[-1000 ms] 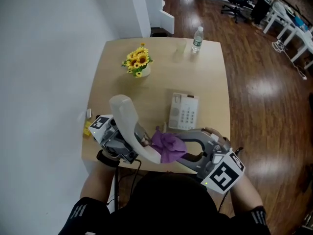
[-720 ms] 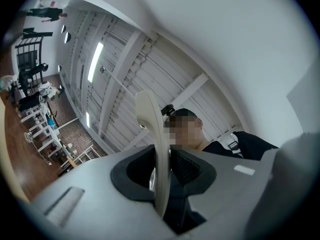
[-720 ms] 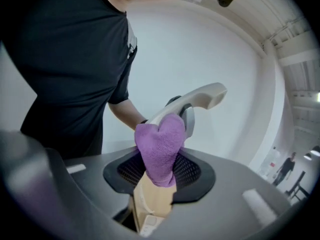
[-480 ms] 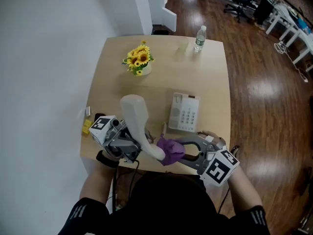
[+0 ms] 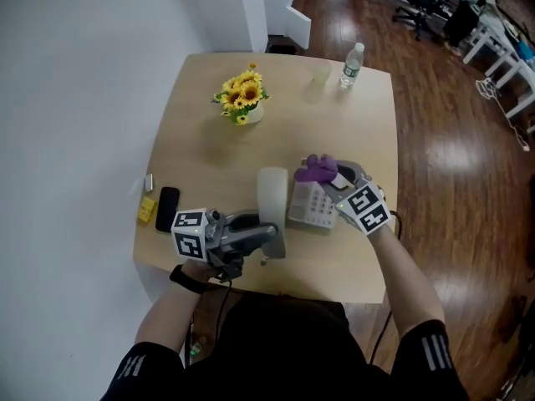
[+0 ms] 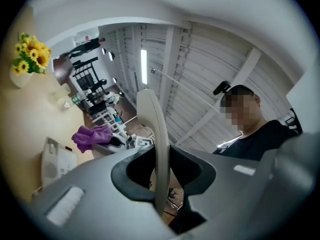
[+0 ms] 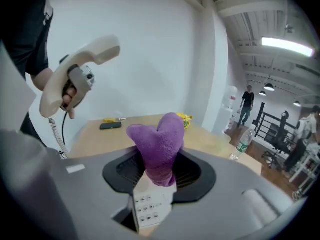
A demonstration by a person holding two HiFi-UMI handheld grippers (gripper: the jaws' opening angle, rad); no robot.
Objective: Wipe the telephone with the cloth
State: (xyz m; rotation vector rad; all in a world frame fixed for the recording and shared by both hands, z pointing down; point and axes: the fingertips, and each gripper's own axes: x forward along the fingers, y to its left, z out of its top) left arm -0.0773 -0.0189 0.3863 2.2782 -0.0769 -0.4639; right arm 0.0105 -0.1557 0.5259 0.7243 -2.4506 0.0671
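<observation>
**Handset in 1 gripper, cloth in the other**

The left gripper (image 5: 269, 236) had its fingers (image 6: 134, 170) squeezed tight on the cream handset (image 5: 272, 192). The handset was off the telephone (image 5: 311, 207) and just to the left of it. It stuck out past the fingers toward the far side of the bench (image 5: 343, 124). In the right gripper view, the handset was up in the air, and a curly cord (image 7: 56, 134) hung down from it.

The right gripper (image 5: 326, 176) had its fingers (image 7: 192, 171) closed on the purple cloth (image 5: 316, 169). The cloth poked up in a soft lump. It was over the far end of the telephone, and the number buttons showed right under it. No view showed if the cloth touched the telephone.

The telephone lay flat near the front right part of the bench. A pot of sunflowers (image 5: 241, 94) stood well behind it on the left. A water bottle (image 5: 352, 63) stood at the far edge. A black phone (image 5: 167, 208) and a small yellow thing (image 5: 148, 210) lay by the left edge.
</observation>
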